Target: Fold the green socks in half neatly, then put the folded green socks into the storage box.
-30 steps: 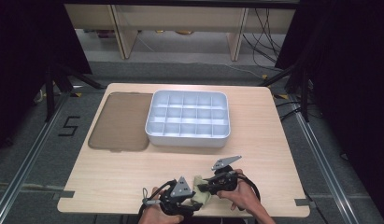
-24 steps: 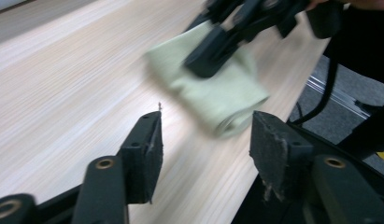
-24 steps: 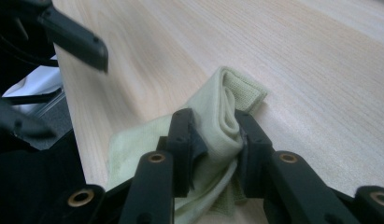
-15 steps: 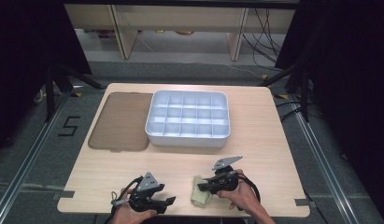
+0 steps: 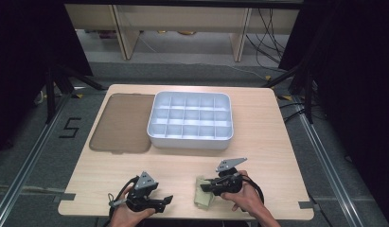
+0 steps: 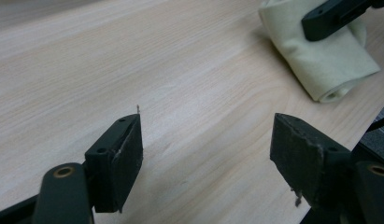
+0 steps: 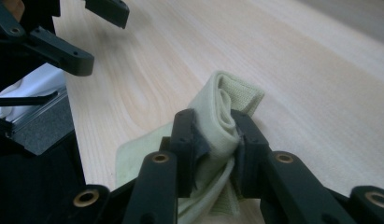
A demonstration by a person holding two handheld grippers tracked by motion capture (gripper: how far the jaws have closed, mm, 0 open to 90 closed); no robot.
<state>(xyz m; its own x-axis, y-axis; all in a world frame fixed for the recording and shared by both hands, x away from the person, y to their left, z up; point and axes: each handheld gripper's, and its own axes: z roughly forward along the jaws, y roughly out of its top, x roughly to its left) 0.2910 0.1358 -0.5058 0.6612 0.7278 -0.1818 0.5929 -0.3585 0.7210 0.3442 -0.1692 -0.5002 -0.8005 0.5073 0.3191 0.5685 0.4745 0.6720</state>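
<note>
Under both grippers lies a pale wooden table [image 5: 258, 142], its near edge close to the person's hands; round it the room is dark, with grey floor, metal rails and a floor mark beyond the left gripper [image 5: 166, 200]. Ahead of the grippers, well apart from them, a white divided tray [image 5: 156, 137] stands near the table's middle, and a flat brown lid [image 5: 121, 124] lies just beside it, ahead of the left gripper. Nothing stands between the grippers and the tray.

The right gripper [image 7: 216, 135] pinches a rolled fold of the pale yellow cloth [image 7: 227, 95] between its pads, the loose rest of the cloth spreading on the wood under its jaws. In the high view the cloth [image 5: 202, 191] lies just off that gripper's tip, between the two hands. The left gripper [image 6: 206, 140] has just been opening its jaws; they stand wide apart over bare wood with nothing between them, and the cloth [image 6: 327, 60] lies ahead of it and off to one side, apart from its pads.

The forearms are cut off at the bottom edge of the high view, and the tray's compartments are too small there to tell their contents
</note>
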